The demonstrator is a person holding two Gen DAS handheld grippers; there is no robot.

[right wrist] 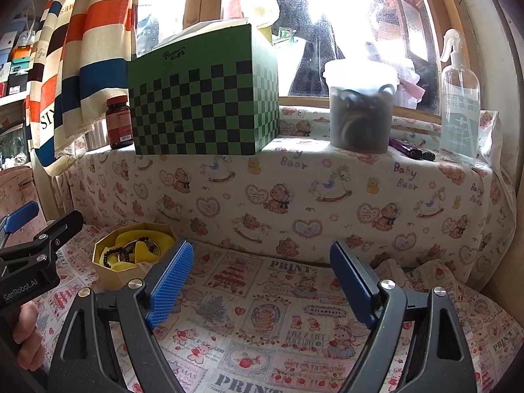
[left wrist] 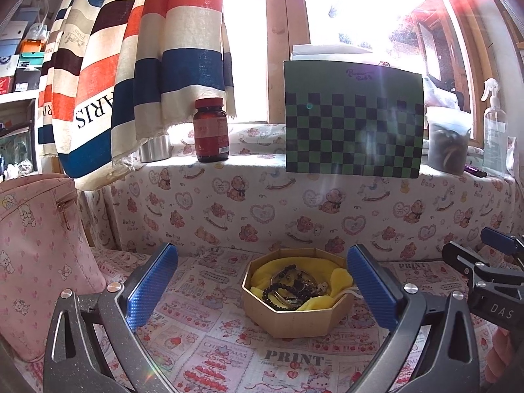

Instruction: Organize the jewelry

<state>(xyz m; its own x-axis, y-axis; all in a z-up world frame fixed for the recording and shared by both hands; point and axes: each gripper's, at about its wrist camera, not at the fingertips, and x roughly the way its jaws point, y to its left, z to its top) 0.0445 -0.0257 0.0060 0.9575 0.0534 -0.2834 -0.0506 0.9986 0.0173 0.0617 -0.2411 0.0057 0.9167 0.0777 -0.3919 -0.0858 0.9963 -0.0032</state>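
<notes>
An octagonal tan jewelry box [left wrist: 296, 319] with yellow lining stands open on the printed tablecloth [left wrist: 209, 344]. A black bead bracelet [left wrist: 280, 290] and metal rings lie tangled inside it. My left gripper [left wrist: 262, 285] is open and empty, its blue pads either side of the box and a little short of it. In the right wrist view the box [right wrist: 114, 276] sits at the left. My right gripper [right wrist: 262, 281] is open and empty over bare cloth, to the right of the box. The right gripper also shows in the left wrist view [left wrist: 491, 262].
A green checkered box [left wrist: 353, 121], a brown pill bottle [left wrist: 211, 131], a lidded tub [right wrist: 360, 108] and a spray bottle [right wrist: 460, 98] stand on the raised ledge behind. A pink bag [left wrist: 39, 255] stands at the left. A striped curtain [left wrist: 131, 59] hangs over the ledge.
</notes>
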